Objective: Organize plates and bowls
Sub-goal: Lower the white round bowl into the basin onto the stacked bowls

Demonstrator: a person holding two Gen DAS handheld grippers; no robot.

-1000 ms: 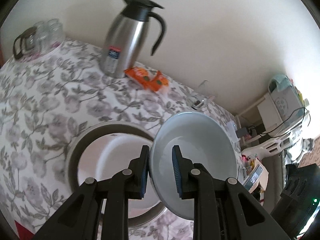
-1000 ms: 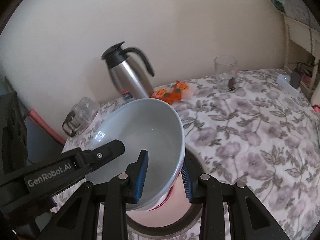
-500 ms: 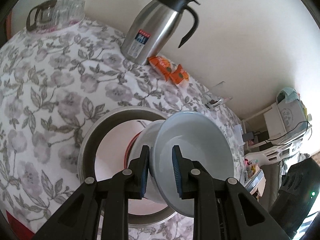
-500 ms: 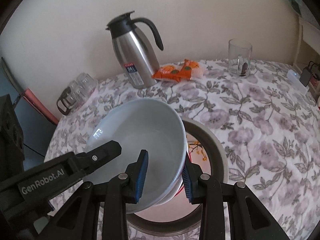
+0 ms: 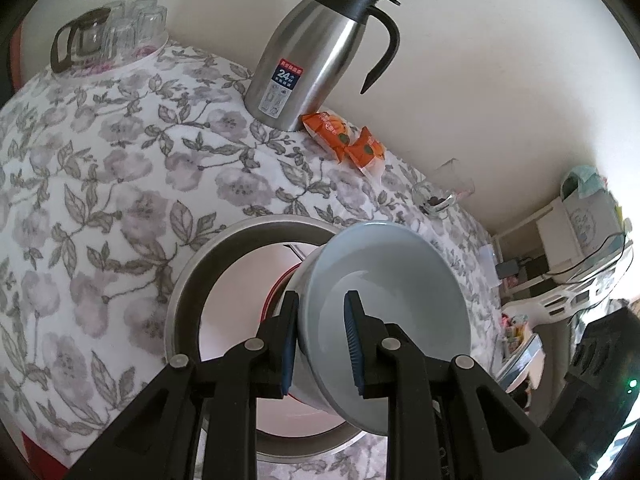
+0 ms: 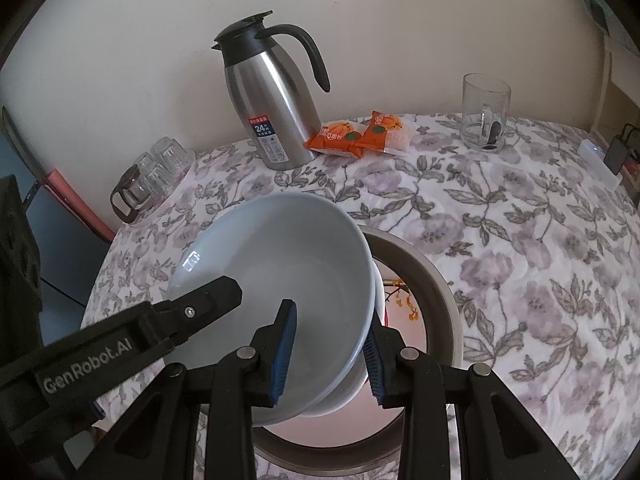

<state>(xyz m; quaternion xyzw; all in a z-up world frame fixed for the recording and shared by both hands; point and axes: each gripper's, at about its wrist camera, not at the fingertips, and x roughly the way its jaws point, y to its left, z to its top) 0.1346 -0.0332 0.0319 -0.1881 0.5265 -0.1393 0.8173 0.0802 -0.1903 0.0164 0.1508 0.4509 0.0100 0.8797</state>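
Observation:
Both grippers hold a light grey bowl [image 5: 384, 320] [image 6: 272, 264] low over a wide grey-rimmed plate [image 5: 188, 288] [image 6: 436, 292] with a pink centre. My left gripper [image 5: 322, 344] is shut on the bowl's near rim, with one pad inside and one outside. My right gripper [image 6: 329, 356] is shut on the opposite rim, its outer pad against a white bowl [image 6: 352, 384] nested under the grey one. The left gripper's black finger [image 6: 208, 300] shows in the right wrist view. The bowls hide where they meet the plate.
On the floral tablecloth [image 6: 520, 240] a steel jug [image 5: 312, 64] [image 6: 272, 112] stands at the back by the wall. Orange snack packets [image 6: 360, 132] lie beside it. A glass mug [image 6: 486, 112] stands at the right, and upturned glasses [image 6: 156, 172] at the left edge.
Both grippers have sunk with the bowls towards the plate, and the jug and table look closer. Most of that came in the first half second. Both grips are unchanged.

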